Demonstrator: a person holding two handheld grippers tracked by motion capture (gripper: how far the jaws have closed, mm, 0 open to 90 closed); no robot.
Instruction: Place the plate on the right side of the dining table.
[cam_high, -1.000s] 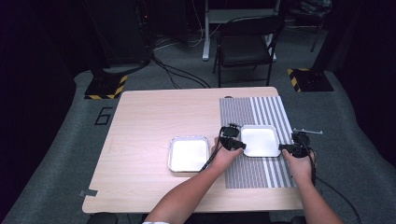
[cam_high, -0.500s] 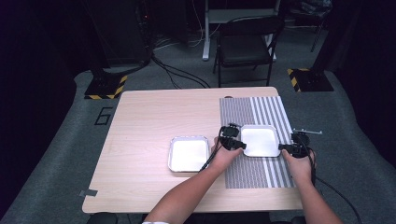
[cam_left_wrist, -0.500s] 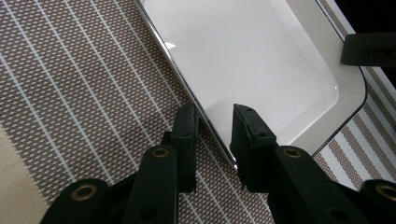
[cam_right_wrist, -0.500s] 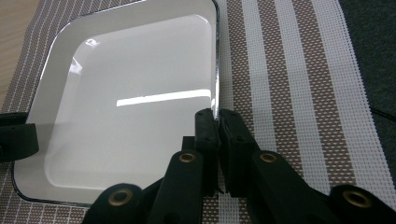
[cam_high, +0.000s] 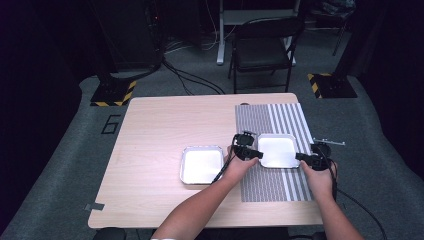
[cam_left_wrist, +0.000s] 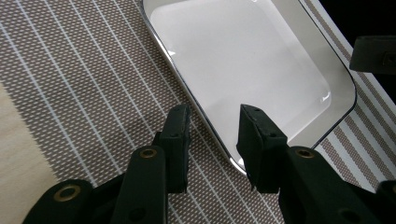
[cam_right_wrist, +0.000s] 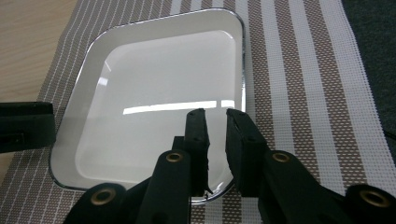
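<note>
A white square plate (cam_high: 276, 150) lies on the striped placemat (cam_high: 280, 120). My left gripper (cam_high: 250, 152) is at its left edge and my right gripper (cam_high: 305, 159) at its right edge. In the left gripper view the left gripper (cam_left_wrist: 214, 112) straddles the rim of the plate (cam_left_wrist: 243, 60), one jaw over the mat and one over the dish, with clear gaps. The right gripper (cam_right_wrist: 215, 113) stands over the near rim of the plate (cam_right_wrist: 159, 84) with a narrow gap. Both pairs of jaws have just been opening, with the rim still between them.
A second white plate (cam_high: 201, 165) sits on the bare wooden table (cam_high: 160, 130), left of the mat. A folding chair (cam_high: 262, 50) and cables stand on the floor behind the table. The mat reaches the table's right edge.
</note>
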